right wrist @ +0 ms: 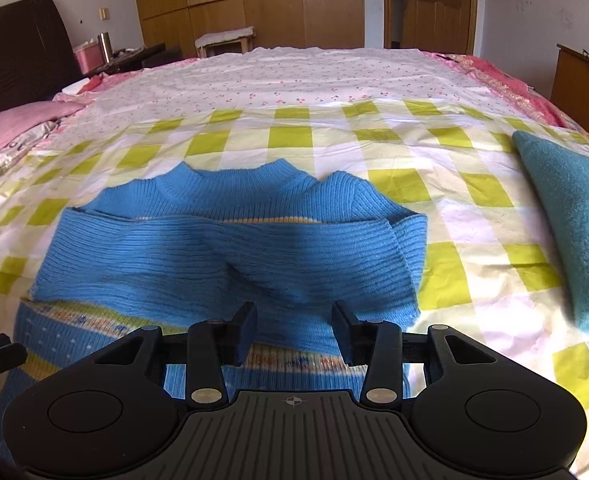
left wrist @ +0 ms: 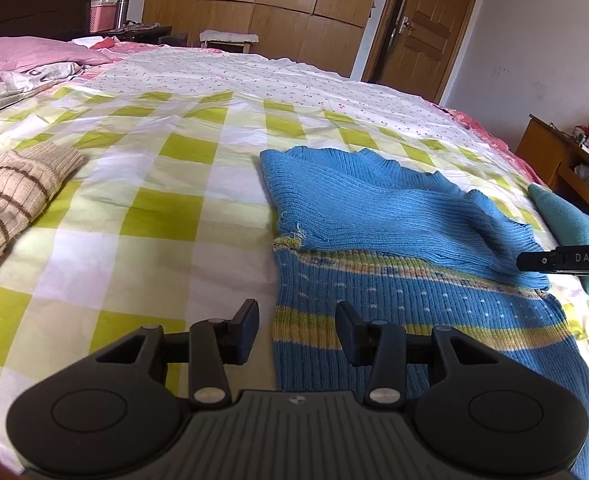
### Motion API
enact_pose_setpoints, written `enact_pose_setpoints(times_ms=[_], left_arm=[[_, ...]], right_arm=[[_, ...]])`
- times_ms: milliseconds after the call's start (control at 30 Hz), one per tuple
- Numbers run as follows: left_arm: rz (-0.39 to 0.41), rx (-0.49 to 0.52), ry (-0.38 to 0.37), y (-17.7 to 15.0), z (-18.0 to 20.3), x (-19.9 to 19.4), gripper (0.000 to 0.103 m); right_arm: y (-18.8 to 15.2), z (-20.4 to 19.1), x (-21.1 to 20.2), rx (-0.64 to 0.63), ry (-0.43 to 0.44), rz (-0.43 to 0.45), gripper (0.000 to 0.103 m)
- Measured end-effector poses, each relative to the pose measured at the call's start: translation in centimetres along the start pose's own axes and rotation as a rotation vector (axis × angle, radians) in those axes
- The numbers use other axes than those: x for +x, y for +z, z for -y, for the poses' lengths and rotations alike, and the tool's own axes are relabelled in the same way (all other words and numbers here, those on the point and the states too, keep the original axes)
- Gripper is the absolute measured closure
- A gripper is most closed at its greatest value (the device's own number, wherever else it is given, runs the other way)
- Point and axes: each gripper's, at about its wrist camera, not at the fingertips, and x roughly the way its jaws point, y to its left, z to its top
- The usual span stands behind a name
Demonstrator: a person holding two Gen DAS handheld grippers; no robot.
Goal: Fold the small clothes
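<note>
Blue sweater [right wrist: 230, 248] lies on the bed [right wrist: 294, 136], sleeves folded across its chest; both tongs, left [left wrist: 297, 332] and right [right wrist: 293, 332], hover parted and empty above the unfolded hem. Body fold remains, I'd say.

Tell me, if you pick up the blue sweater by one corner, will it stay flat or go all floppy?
Probably floppy: the blue sweater is soft ribbed knit, and its sleeves already lie folded limply across the chest. It would likely sag and unfold, since nothing pins the folds. It probably won't slip much, because the ribbed knit looks grippy against the checked bedsheet.
</note>
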Motion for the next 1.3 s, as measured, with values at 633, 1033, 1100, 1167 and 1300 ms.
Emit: enact_pose_setpoints(times_ms=[633, 1033, 1100, 1167, 1300], left_arm=[[-0.121, 0.005, 0.005, -8.3, 0.8, -9.8, 0.055], [-0.138, -0.007, 0.019, -9.9, 1.4, -11.0, 0.055], [-0.14, -0.006, 0.023, -10.2, 1.4, -11.1, 0.055], [-0.142, -0.004, 0.027, -10.2, 1.5, -11.2, 0.055], [-0.152, -0.012, 0.019, -10.3, 1.6, -11.4, 0.055]], right_arm=[[-12.2, 5.0, -11.7, 0.061, 0.105, -0.181, 0.062], [-16.4, 4.7, -13.1, 0.113, 0.18, -0.277, 0.062], [-16.7, 4.5, -13.2, 0.098, 0.185, -0.28, 0.062], [-16.7, 4.4, -13.1, 0.082, 0.183, -0.277, 0.073], [-16.4, 4.8, -13.3, 0.102, 0.213, -0.271, 0.094]])
